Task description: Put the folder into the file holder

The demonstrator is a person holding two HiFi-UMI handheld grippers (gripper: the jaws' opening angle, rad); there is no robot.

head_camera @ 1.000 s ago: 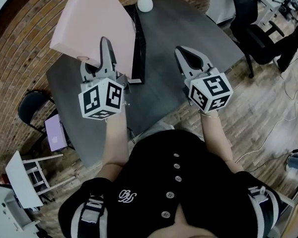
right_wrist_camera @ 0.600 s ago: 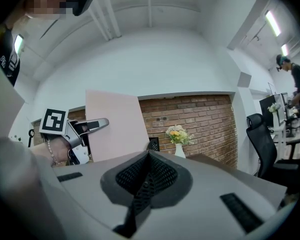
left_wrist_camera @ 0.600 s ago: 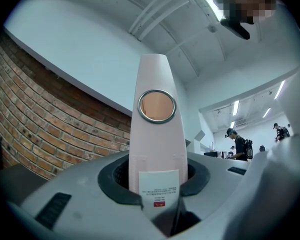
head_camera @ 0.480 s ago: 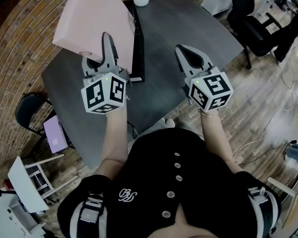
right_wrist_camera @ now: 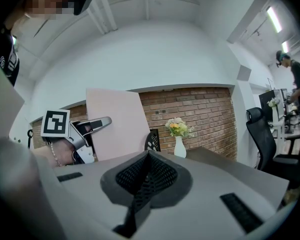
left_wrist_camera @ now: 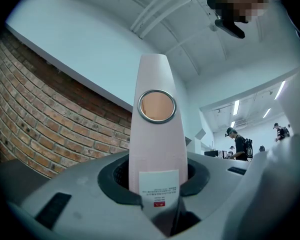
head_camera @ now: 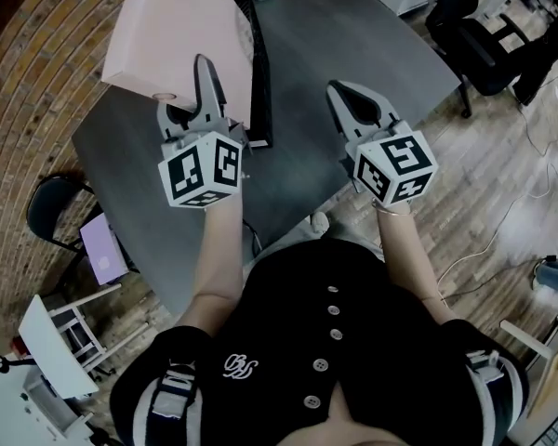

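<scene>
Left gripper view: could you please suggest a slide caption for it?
Left hand-held gripper shut on the pink folder, its ring hole facing the camera, brick wall behind.

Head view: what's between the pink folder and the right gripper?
The black file holder, right beside the pink folder; from there, bare grey table up to the right gripper. Head view shows it.

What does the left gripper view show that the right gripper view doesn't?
Left gripper view only: the folder spine-on, with its ring and label, clamped in the left gripper. Right gripper view only: a vase of flowers, the left gripper seen from outside, and the right gripper shut on nothing. Both: the pink folder and the brick wall.
</scene>
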